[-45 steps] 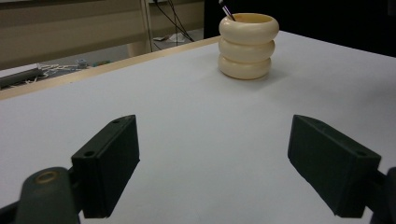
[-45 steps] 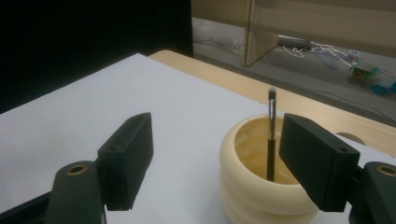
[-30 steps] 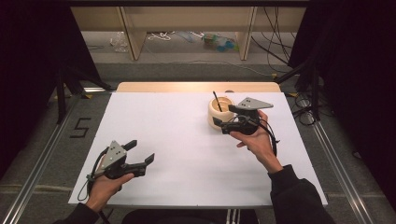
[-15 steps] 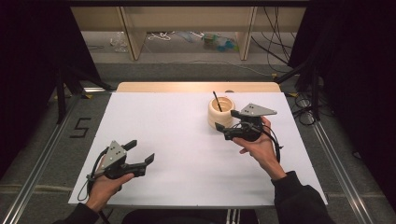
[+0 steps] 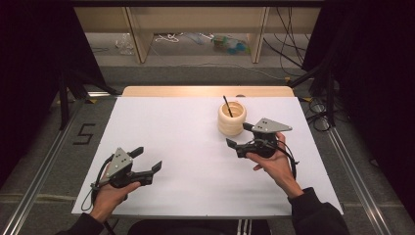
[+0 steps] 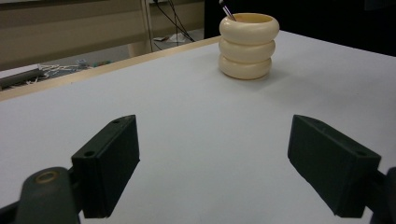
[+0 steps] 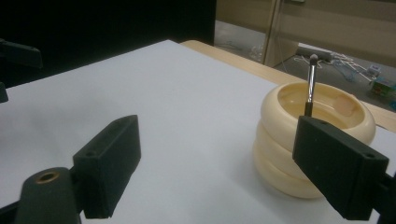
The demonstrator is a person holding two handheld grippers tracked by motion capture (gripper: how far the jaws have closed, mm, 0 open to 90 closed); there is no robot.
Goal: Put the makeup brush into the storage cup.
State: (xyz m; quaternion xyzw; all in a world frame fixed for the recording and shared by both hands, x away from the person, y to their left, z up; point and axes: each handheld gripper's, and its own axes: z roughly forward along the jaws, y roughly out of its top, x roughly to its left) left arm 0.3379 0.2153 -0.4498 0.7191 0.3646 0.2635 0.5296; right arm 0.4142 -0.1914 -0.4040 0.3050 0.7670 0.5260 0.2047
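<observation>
**Right hand-held gripper drawn back from the holder**

Since a second ago, my right hand-held gripper (image 5: 240, 136) has pulled away from the cream ringed holder (image 5: 231, 118) toward my side of the bench (image 5: 186, 122); earlier it sat right against the holder's side, and now it rests just in front of it and a little to the right, apart from it. Its jaws stand spread wide with nothing between them. In the right gripper view the right hand-held gripper (image 7: 224, 168) looks across the white surface, and the holder (image 7: 299, 140) rises partly behind the right-side jaw.

That holder is built like three stacked rings and stands upright near the far right part of the bench. A thin dark-handled brush (image 5: 227, 105) leans inside it, its tip poking above the rim; in the right gripper view the brush (image 7: 310, 81) shows a small rounded head.

My left hand-held gripper (image 5: 147, 160) has kept its place near the front left corner, well apart from the holder. Its jaws are also spread wide and hold nothing. From the left gripper view the left hand-held gripper (image 6: 215, 163) frames bare white bench, with the holder (image 6: 247, 44) standing far off beyond it.
</observation>
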